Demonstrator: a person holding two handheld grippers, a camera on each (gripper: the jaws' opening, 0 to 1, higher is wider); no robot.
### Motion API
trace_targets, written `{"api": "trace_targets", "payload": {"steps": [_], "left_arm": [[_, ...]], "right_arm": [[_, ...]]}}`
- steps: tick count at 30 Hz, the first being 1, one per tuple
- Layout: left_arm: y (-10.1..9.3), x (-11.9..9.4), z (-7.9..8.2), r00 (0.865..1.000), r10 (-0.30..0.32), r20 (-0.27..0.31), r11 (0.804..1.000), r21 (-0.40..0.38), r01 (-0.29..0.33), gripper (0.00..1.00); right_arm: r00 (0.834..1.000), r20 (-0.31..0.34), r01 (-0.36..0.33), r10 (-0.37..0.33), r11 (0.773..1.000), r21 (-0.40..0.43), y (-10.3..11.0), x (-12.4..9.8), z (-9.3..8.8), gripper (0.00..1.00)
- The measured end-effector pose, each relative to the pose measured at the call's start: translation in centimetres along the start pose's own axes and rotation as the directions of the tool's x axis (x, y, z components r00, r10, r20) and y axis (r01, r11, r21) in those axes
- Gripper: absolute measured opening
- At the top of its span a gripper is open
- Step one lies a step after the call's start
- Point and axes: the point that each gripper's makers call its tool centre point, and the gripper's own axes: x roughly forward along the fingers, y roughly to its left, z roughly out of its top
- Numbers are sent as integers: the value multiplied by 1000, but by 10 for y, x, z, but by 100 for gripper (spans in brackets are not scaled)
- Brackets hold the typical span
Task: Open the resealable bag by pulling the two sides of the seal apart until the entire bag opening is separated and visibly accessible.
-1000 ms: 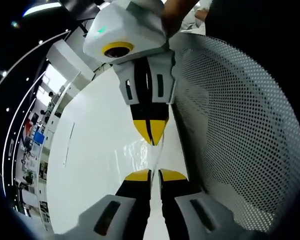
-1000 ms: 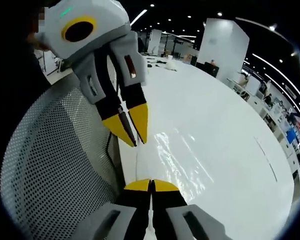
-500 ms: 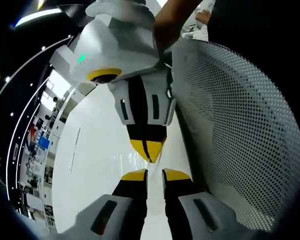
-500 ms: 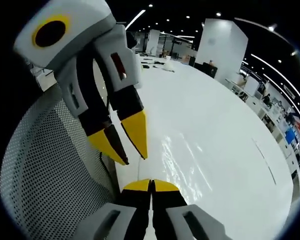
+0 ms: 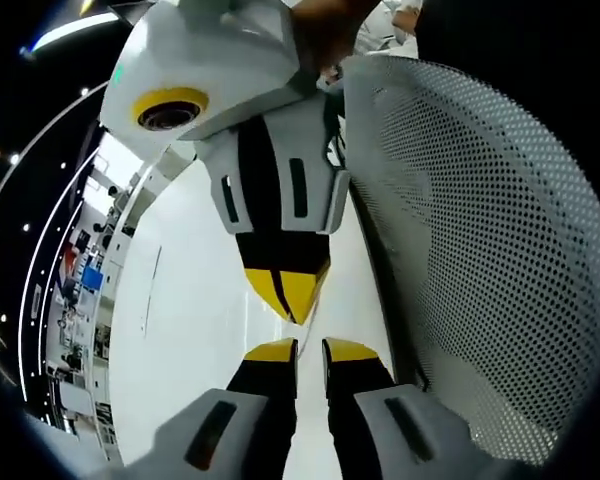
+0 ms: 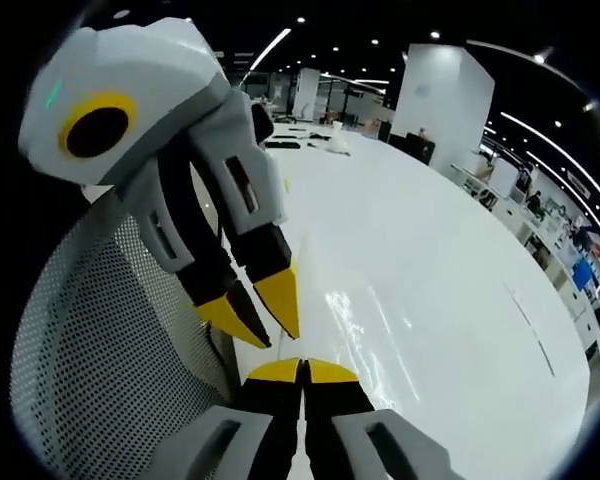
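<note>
In the left gripper view, the left tool (image 5: 298,351) rises from the bottom with its yellow tips a narrow gap apart; nothing can be made out between them. Just beyond, the right tool (image 5: 286,297) points down towards it, its yellow tips drawn together to one point, nearly touching the left tool's tips. A hand (image 5: 332,22) grips the right tool's white body at the top. To the right stands the white perforated mesh chair back (image 5: 480,250); to the left the white tabletop (image 5: 195,330) runs away.

In the right gripper view, the right tool (image 6: 300,372) sits at the bottom with its jaws pressed together, only a thin dark line between them; whether clear film is pinched there I cannot tell. The left tool (image 6: 267,315) comes in from the upper left, its tips slightly parted and just above the right tool's tips. The resealable bag (image 6: 352,335) is hard to read; a glossy, faintly wrinkled sheen lies on the tabletop (image 6: 450,300) just beyond and right of the tools. The mesh chair back (image 6: 100,360) stands on the left. Far off, a white pillar (image 6: 448,90) stands under rows of ceiling lights (image 6: 375,35).
</note>
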Motion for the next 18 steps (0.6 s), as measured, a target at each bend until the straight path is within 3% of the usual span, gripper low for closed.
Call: {"api": "trace_targets", "payload": {"steps": [3, 18], "left_arm": [[2, 0, -2, 1000, 7, -4, 1000, -7, -7, 0], [3, -2, 6, 1000, 22, -6, 1000, -16, -23, 0]], "right_arm": [[1000, 4, 1, -1, 1000, -1, -1, -1, 2, 0], [999, 33, 36, -40, 995, 88, -14, -5, 6, 0]]}}
